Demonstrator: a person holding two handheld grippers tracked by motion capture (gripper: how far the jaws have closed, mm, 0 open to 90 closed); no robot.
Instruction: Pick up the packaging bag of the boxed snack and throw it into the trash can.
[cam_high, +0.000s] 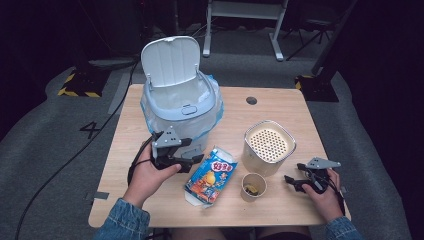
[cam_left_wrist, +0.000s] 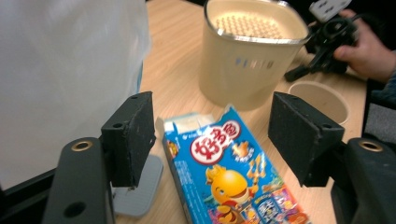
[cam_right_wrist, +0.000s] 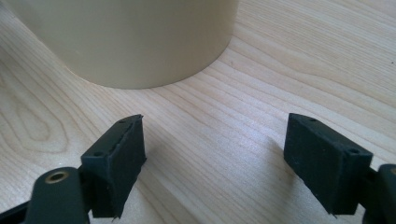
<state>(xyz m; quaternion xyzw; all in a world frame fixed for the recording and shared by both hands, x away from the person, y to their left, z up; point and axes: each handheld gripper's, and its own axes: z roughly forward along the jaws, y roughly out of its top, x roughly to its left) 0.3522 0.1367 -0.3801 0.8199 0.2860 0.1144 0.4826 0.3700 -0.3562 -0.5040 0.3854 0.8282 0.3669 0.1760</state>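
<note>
- Blue snack box (cam_high: 211, 176) lies flat on the table (cam_high: 280, 102), open flap end toward the person, between the white bin (cam_high: 180, 95) and the paper cup (cam_high: 253, 187).
- Left gripper (cam_left_wrist: 212, 137) hangs just above the box's near end; jaws apart, straddling it, pads not touching.
- Right gripper (cam_right_wrist: 215, 163) low over bare wood beside the cream perforated container (cam_high: 269, 146); jaws apart, nothing between.
</note>
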